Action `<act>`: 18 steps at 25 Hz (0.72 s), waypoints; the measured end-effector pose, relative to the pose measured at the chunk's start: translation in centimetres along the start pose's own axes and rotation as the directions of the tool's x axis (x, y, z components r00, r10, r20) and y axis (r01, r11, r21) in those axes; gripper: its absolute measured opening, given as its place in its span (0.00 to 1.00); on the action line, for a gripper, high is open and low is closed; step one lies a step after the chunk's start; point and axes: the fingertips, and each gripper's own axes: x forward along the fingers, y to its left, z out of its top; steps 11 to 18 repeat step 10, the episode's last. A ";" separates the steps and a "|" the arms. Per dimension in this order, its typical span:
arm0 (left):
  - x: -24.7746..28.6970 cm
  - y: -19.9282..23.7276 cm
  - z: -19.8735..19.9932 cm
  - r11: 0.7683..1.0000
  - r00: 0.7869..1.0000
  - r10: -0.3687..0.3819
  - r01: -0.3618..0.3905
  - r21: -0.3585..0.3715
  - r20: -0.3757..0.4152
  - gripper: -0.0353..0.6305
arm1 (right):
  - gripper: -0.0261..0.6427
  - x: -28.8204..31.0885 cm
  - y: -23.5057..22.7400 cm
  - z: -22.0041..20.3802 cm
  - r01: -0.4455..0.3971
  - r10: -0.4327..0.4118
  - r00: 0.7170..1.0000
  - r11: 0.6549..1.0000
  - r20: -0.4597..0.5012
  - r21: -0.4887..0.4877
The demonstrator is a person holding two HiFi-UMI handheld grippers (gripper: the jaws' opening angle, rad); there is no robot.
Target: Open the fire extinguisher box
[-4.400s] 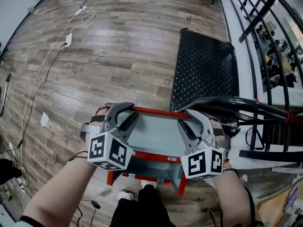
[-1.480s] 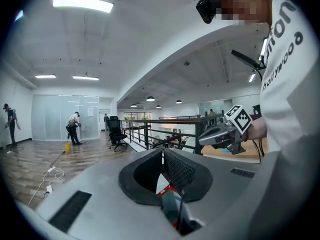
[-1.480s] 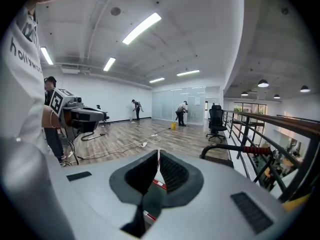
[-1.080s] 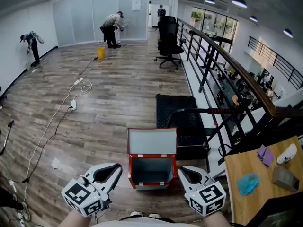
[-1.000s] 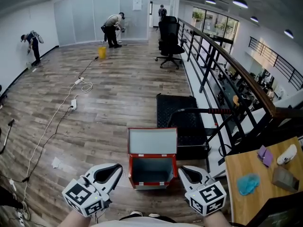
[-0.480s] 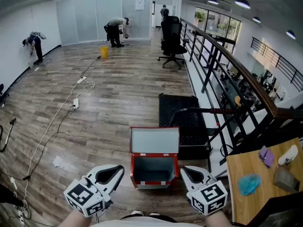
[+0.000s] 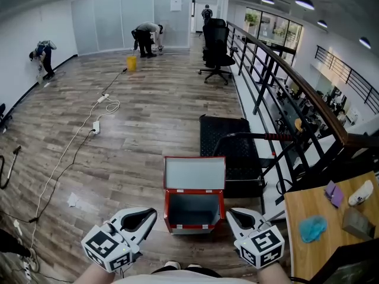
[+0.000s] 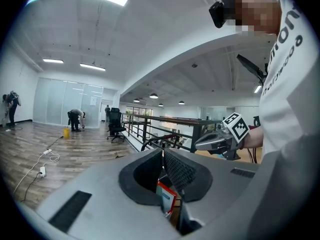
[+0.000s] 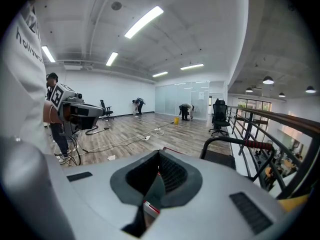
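Observation:
The red fire extinguisher box (image 7: 194, 213) stands on the wood floor just ahead of me. Its lid (image 7: 195, 174) is tipped up and back, showing a grey inside. My left gripper (image 7: 151, 214) hangs to the box's left, well above the floor, shut with nothing in it. To the box's right my right gripper (image 7: 231, 214) is also shut and empty. In the left gripper view the closed jaws (image 8: 163, 152) meet, and a sliver of the box (image 8: 166, 200) shows below them. The right gripper view has its jaws (image 9: 159, 155) closed too.
A black checker-plate mat (image 7: 230, 136) lies behind the box, under a black trolley handle (image 7: 260, 137). A railing (image 7: 278, 76) runs along the right. A wooden table (image 7: 331, 229) stands at the near right. Cables (image 7: 89, 132) trail across the left floor. An office chair (image 7: 216, 52) and people are far off.
Since the earliest frame both grippers have come off the lid's edge and drawn back high above the box, whose lid now stands open. Over the last second almost nothing moved.

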 end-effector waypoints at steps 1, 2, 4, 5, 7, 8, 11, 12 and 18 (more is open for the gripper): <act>-0.1 0.1 0.0 1.000 1.000 0.002 -0.002 -0.003 -0.001 0.08 | 0.05 0.1 0.1 0.0 -0.002 0.002 1.000 1.000 -0.002 -0.001; -0.2 0.2 0.0 1.000 1.000 0.005 -0.005 -0.006 -0.001 0.08 | 0.05 0.1 0.2 0.0 -0.003 0.003 1.000 1.000 -0.005 -0.003; -0.4 0.2 0.0 1.000 1.000 0.007 -0.007 -0.011 0.000 0.08 | 0.05 0.0 0.3 0.0 -0.005 0.005 1.000 1.000 -0.009 -0.005; -0.5 0.1 0.0 1.000 1.000 0.005 -0.005 -0.013 0.000 0.08 | 0.05 0.0 0.4 -0.1 -0.005 0.005 1.000 1.000 -0.010 -0.004; -0.5 -0.1 -0.2 1.000 1.000 0.002 -0.002 -0.015 -0.003 0.08 | 0.05 -0.1 0.4 -0.2 -0.004 0.004 1.000 1.000 -0.011 -0.003; -0.5 -0.2 -0.3 1.000 1.000 0.000 0.000 -0.014 -0.005 0.08 | 0.05 -0.1 0.4 -0.3 -0.004 0.004 1.000 1.000 -0.011 -0.002; -0.4 -0.3 -0.5 1.000 1.000 -0.004 0.004 -0.008 -0.010 0.08 | 0.05 -0.1 0.3 -0.5 -0.005 0.005 1.000 1.000 -0.012 -0.002; -0.4 -0.3 -0.5 1.000 1.000 -0.004 0.004 -0.008 -0.010 0.08 | 0.05 -0.1 0.3 -0.5 -0.005 0.005 1.000 1.000 -0.012 -0.002; -0.4 -0.3 -0.5 1.000 1.000 -0.004 0.004 -0.008 -0.010 0.08 | 0.05 -0.1 0.3 -0.5 -0.005 0.005 1.000 1.000 -0.012 -0.002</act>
